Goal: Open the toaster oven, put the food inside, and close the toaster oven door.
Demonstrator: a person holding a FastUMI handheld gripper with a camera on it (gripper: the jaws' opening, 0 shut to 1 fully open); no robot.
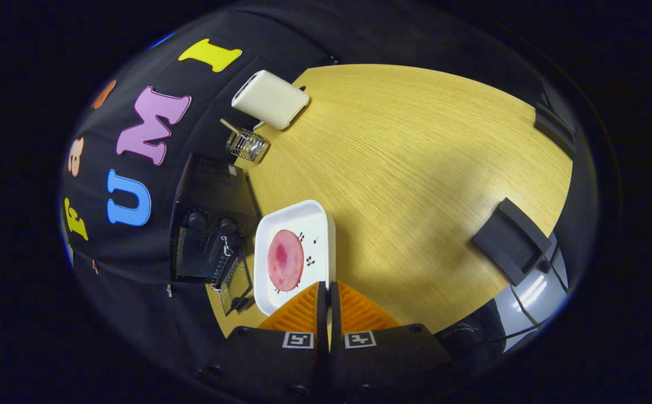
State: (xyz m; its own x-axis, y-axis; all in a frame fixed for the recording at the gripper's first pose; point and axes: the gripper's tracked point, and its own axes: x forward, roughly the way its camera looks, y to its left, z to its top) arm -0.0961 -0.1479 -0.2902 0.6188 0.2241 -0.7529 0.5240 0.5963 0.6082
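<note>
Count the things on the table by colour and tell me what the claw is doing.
White: 2, tray, box
Black: 2, oven, block
Clear: 1, holder
Pink: 1, food
Total: 6
Claw shut on tray rim.

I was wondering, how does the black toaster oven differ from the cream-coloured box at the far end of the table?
The toaster oven is black, with knobs and its glass door hanging open; the cream box is pale, plain and shut. The toaster oven stands beside the white tray of food, which the gripper has its fingers closed on at the rim; the cream box lies well beyond them, past a wire holder. Both sit along the same edge of the wooden table.
</note>
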